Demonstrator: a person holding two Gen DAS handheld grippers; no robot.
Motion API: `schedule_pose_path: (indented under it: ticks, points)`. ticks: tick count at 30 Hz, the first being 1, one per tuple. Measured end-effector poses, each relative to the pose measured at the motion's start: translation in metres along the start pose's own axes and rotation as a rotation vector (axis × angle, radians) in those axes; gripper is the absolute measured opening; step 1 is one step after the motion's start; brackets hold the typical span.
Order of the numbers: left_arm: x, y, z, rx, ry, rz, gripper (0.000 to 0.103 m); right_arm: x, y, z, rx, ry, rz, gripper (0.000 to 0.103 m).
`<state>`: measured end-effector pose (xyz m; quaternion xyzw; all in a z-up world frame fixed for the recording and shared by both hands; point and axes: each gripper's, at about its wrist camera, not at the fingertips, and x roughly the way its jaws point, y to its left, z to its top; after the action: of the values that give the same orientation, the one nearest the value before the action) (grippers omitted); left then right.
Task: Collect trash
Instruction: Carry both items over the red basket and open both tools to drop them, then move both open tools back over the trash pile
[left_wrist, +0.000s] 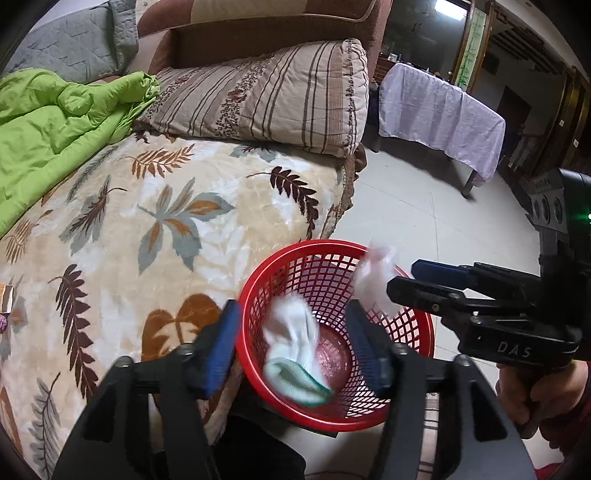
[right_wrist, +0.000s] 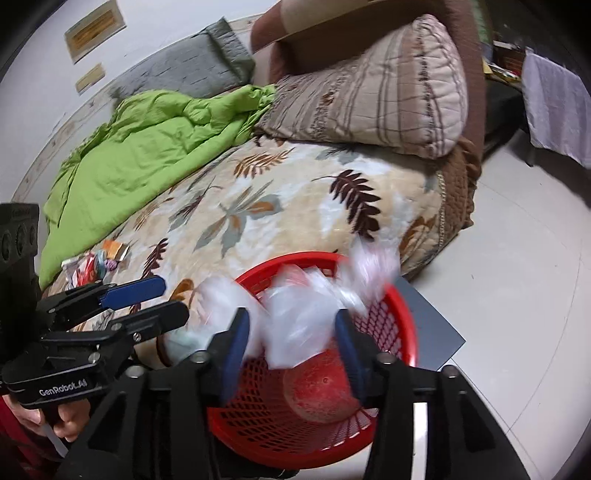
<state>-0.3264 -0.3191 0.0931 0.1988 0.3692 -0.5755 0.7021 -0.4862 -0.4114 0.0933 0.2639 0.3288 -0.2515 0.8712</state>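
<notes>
Both tools hang over the red basket (left_wrist: 334, 334), which sits on the floor just beside the bed (left_wrist: 166, 236). The left tool (left_wrist: 295, 354) has its jaws standing apart, gripping nothing; a white and pale green piece of trash (left_wrist: 295, 350) is blurred between them, free of both pads, and looks to be dropping into the basket below. The right tool (right_wrist: 291, 350) is likewise parted and empty-handed: a crumpled clear plastic bag (right_wrist: 303, 314) sits blurred between and just ahead of its pads, over the basket's near rim, apparently let go as well. The basket floor under both tools shows bare, so by my reading these are among the first pieces to go in.

Farther out, to the left of the left tool, a small heap of coloured wrappers (right_wrist: 96, 262) lies on the leaf-patterned blanket, well apart from the basket; those seem to be what is left to collect. Beyond them, ahead of both tools, lie a green quilt (right_wrist: 147, 147) and a striped pillow (left_wrist: 266, 96), with no trash showing on either. I would judge the job partly done.
</notes>
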Motion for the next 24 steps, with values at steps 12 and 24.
schedule_pose_path:
  ticks: [12,24]
  points:
    - [-0.05,0.048,-0.014,-0.111,-0.074,0.153,0.06,0.014,0.06,0.009,-0.101,-0.014,0.097,0.058]
    - [-0.144,0.175,-0.071,-0.407,-0.153,0.366,0.061,0.071,0.205,0.015,-0.339,0.078,0.334,0.058]
